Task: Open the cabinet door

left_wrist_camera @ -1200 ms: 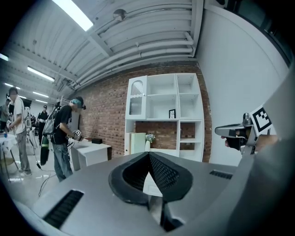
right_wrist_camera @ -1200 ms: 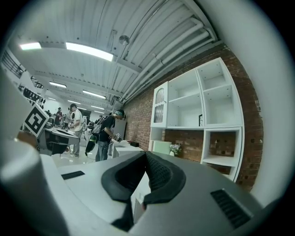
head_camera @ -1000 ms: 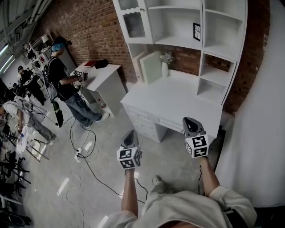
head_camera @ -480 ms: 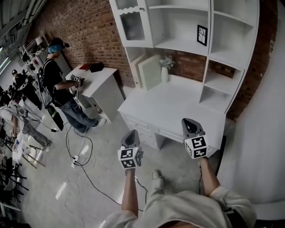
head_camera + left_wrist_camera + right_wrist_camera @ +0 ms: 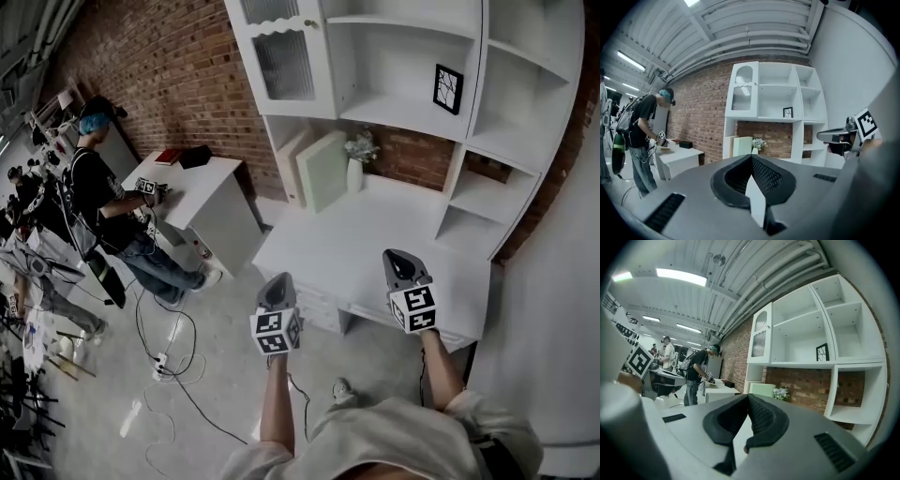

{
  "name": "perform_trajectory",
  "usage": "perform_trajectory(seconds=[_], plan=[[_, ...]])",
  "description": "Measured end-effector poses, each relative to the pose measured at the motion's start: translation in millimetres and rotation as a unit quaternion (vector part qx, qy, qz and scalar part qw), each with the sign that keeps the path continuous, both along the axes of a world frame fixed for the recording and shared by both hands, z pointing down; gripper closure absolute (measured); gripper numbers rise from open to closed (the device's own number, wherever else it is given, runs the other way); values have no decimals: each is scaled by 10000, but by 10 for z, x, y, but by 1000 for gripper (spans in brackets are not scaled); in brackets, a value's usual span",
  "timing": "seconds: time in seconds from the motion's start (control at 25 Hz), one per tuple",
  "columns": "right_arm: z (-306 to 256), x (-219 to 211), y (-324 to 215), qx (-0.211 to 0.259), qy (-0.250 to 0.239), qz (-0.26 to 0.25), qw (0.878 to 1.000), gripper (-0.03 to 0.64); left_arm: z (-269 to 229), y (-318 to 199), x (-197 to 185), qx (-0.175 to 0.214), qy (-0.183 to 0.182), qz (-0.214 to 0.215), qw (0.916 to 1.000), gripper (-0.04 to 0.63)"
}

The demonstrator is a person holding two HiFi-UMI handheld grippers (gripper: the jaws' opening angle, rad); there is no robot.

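Reaching forward with both arms, the person holds the left gripper (image 5: 276,284) and the right gripper (image 5: 400,262) side by side and apart, both pointing roughly level at a white shelf unit (image 5: 487,141) against a brick wall (image 5: 178,66). Each gripper's own view shows its jaws closed tight together with nothing between them. The cabinet door (image 5: 284,64), with its ribbed glass pane, sits shut in the unit's top left compartment, well beyond both grippers. Below it, on the far part of the unit's counter (image 5: 375,248), a pale green board (image 5: 323,169) leans upright, with a white vase of flowers (image 5: 355,167) just to its right. A small framed picture (image 5: 448,89) stands on the open shelf above. In the head view the left gripper lies against the counter's near left edge and the right gripper against its near right part. Far to the left, another person (image 5: 94,192) stands at a smaller counter (image 5: 206,178), and cables (image 5: 169,347) trail over the floor.
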State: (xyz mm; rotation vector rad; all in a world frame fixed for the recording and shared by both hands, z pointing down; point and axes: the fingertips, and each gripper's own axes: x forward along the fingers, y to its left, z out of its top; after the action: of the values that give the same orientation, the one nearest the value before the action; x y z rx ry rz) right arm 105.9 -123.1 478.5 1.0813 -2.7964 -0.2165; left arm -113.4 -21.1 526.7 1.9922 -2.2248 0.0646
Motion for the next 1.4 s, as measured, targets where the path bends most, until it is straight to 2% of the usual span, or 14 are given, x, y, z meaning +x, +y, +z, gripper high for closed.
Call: perform_trajectory(seconds=[0.28,0.56,1.12,1.4], plan=[[-66,-545,-523,50,17,143,9999,603,-125,-643,-540,156,-41,214,9996,569],[12,-856,-931,26,69,295,9995,603,-119,-1160,-834,207,-41,443,9988,569],[157,-1155,-1509,-61,123,332,9994,603,-11,-1922,-1020,124,-75,707,9974,569],[146,-1380,-2031,-89,108,224,9997,603,-58,-2441,-1144,121,-86,701,9974,569]])
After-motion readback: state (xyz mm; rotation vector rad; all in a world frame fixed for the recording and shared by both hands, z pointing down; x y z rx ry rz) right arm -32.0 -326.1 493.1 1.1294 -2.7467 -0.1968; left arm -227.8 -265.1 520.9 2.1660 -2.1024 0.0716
